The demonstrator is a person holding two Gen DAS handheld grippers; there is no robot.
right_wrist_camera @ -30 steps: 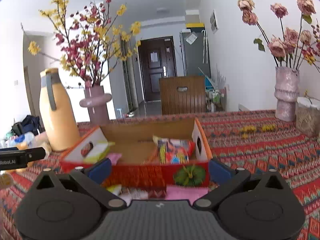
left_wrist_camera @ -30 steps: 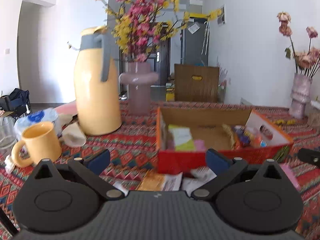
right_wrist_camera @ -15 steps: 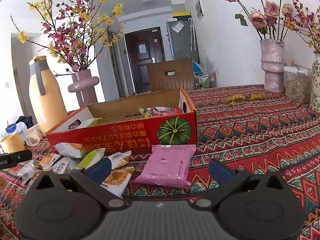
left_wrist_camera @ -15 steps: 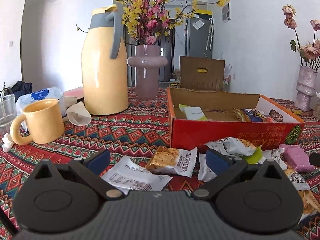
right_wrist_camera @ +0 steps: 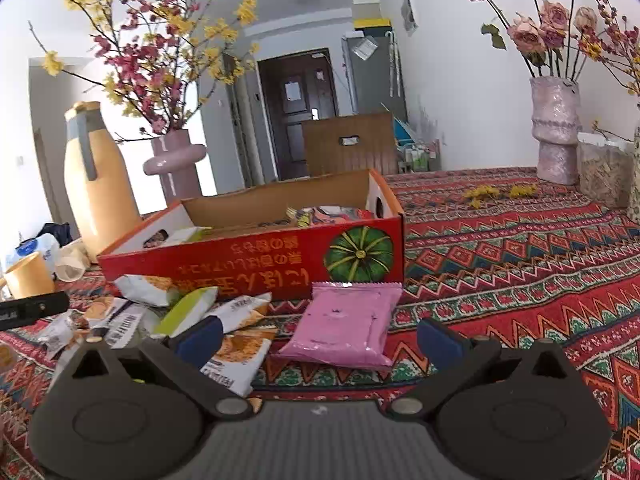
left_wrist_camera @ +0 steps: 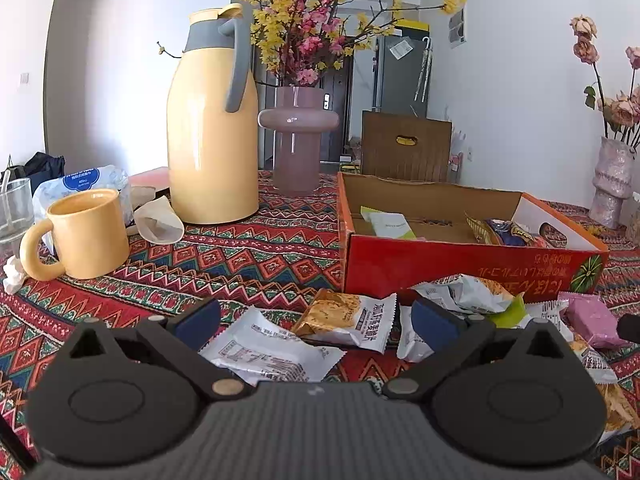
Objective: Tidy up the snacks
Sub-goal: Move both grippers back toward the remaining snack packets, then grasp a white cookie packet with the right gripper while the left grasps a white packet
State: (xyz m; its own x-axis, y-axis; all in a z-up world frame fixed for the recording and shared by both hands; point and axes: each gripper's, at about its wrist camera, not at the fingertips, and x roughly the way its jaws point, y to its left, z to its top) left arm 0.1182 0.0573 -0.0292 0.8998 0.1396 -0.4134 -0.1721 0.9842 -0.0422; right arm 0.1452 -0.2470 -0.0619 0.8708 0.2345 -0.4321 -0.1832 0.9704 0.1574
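Your left gripper (left_wrist_camera: 316, 322) is spread wide, empty, low over the white crinkled snack packets (left_wrist_camera: 344, 318) lying just in front of the red cardboard box (left_wrist_camera: 460, 268). Your right gripper (right_wrist_camera: 318, 336) is also apart and empty, with the flat pink foil packet (right_wrist_camera: 346, 322) between its fingers, touching the box front.

Upside-down Japanese print on red box (right_wrist_camera: 256, 256)

Setting: a lived-in home, dining or living area. Evidence: a table under a patterned woven cloth (right_wrist_camera: 520, 248); 2 flower vases (left_wrist_camera: 298, 144) (right_wrist_camera: 554, 128); a yellow thermos jug (left_wrist_camera: 212, 120) with matching mug (left_wrist_camera: 86, 234); a dark entrance door (right_wrist_camera: 298, 112) (hallway beyond); a wooden chair back (left_wrist_camera: 406, 148).
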